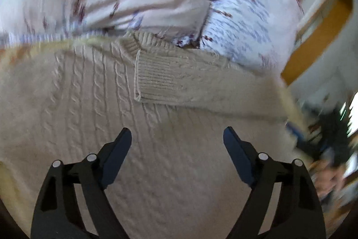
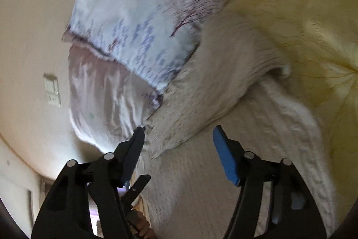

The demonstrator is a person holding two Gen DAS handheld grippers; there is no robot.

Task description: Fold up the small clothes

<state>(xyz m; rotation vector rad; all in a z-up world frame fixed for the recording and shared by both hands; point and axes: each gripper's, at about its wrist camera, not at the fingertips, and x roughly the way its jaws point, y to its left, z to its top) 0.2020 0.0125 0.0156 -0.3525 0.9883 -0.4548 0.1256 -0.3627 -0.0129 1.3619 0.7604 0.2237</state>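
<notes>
The beige cable-knit sweater (image 1: 94, 104) lies spread on a pale yellow bed cover (image 2: 313, 15), with one sleeve folded across its chest so that the ribbed cuff (image 1: 156, 80) rests near the middle of the body. Beyond the sweater's collar end lie two printed pillows (image 1: 246, 15); one corner of a pillow sits just beside the sweater's shoulder.

The left tongs (image 1: 176, 145) hang above the sweater's body, on the hem side of the cuff, spread wide and holding nothing. The right tongs (image 2: 179, 138) are likewise spread and empty, over the sweater's edge on the side nearest the pillows, with one fingertip (image 2: 139, 133) close to the folded sleeve's edge; whether it touches the knit I cannot tell. Both views are motion-blurred.

Judging from this, one sleeve is in and the step in hand is probably the next fold: the other sleeve, or the hem brought up toward the collar. To do it well, each tongs should close on a full pinch of knit at an outer edge of the sweater, not on a single loose layer, since a thick cable knit stretches and sags. Lift both sides evenly and low over the sweater, and carry the fold so the tucked cuff is not dragged out of place. Keep clear of the pillow corner beside the shoulder, which could catch the fabric.
</notes>
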